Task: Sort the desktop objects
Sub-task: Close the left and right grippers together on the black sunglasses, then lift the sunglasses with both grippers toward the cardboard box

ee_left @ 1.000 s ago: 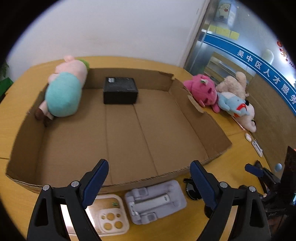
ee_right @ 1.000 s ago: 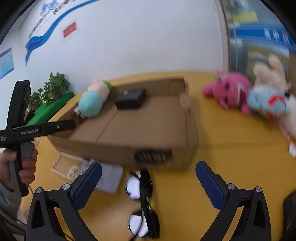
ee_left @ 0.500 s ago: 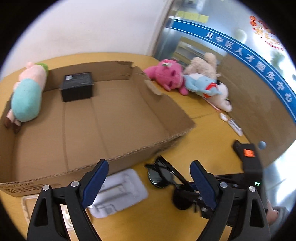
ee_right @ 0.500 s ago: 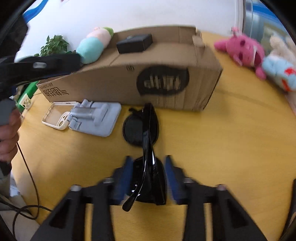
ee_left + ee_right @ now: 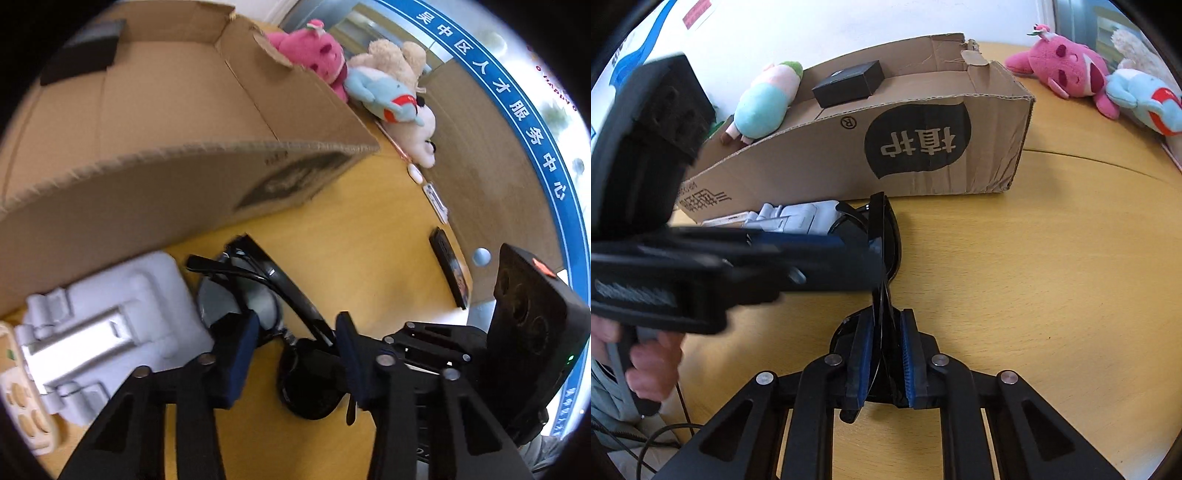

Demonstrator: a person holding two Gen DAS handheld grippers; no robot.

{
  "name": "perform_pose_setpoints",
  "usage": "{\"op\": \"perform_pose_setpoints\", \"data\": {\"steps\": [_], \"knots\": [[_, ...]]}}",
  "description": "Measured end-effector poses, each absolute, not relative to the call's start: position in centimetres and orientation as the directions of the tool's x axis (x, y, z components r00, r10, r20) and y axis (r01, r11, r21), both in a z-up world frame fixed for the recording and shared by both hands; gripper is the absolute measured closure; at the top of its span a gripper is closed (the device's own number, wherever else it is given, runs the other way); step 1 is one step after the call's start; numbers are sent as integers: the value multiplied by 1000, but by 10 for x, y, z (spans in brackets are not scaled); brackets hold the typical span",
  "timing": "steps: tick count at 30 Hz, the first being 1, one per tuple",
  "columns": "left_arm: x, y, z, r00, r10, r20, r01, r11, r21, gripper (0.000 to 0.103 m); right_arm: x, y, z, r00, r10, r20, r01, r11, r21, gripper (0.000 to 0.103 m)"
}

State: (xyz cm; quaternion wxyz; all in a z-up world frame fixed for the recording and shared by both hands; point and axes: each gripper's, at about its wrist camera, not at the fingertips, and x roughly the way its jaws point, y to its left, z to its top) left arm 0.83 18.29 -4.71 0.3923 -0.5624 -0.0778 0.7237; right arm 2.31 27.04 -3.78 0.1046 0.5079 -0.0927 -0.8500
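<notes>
Right tool (image 5: 884,354) pinches one lens of the sunglasses (image 5: 884,236), which sit on the tabletop (image 5: 1034,277) just before the box (image 5: 923,147). Left tool (image 5: 291,354), half spread, straddles their other lens beside the grey stand (image 5: 110,325).

Office or public service centre — blue wall band (image 5: 532,122) with white Chinese characters runs across glass partition. Curved wooden desk (image 5: 1052,258), white wall, potted green plant (image 5: 714,125) at desk's far left edge — reception-style workplace, not home.
</notes>
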Motion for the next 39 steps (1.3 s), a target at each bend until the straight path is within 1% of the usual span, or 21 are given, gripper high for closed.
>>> {"op": "perform_pose_setpoints", "data": {"steps": [1,2,6,11,14,21,25,28,31,32,34,35,37,39], "knots": [[9,184,-47,-60,659,-750,-483,-677,-556,67,23,271,-38,-464,-282,-840,83,-958,275,91],[9,185,-48,-49,667,-743,-483,-667,-567,74,23,271,-37,-465,-291,-836,87,-955,284,91],[9,184,-49,-42,684,-728,-475,-655,-588,80,25,262,-32,-472,-304,-827,121,-952,281,92],[16,174,-23,-120,696,-707,-503,-657,-561,82,26,257,-22,-497,-321,-806,144,-947,289,94],[20,166,1,-169,703,-691,-514,-661,-546,83,26,251,-3,-532,-333,-779,175,-943,283,94],[17,154,72,-306,703,-642,-608,-663,-437,85,30,238,49,-633,-357,-687,263,-934,243,94],[-15,157,120,-380,722,-579,-675,-644,-360,86,9,240,88,-706,-366,-606,287,-931,227,94],[-48,163,156,-422,719,-552,-699,-645,-307,87,-19,240,122,-777,-327,-538,293,-944,150,94],[-81,171,187,-451,717,-532,-728,-640,-246,87,-51,242,150,-815,-307,-492,291,-950,112,94],[-93,172,194,-450,720,-528,-733,-636,-243,88,-64,243,159,-825,-300,-478,289,-952,99,94],[-122,172,205,-410,765,-496,-752,-592,-292,92,-93,248,175,-838,-293,-461,281,-955,96,94],[-132,173,207,-406,774,-487,-758,-582,-294,93,-104,251,180,-839,-296,-456,280,-954,105,94],[-160,178,206,-425,758,-495,-750,-601,-276,93,-134,255,187,-847,-281,-451,264,-959,102,94],[-187,180,198,-415,750,-515,-733,-611,-299,93,-167,259,187,-839,-267,-475,247,-963,105,94]]}}
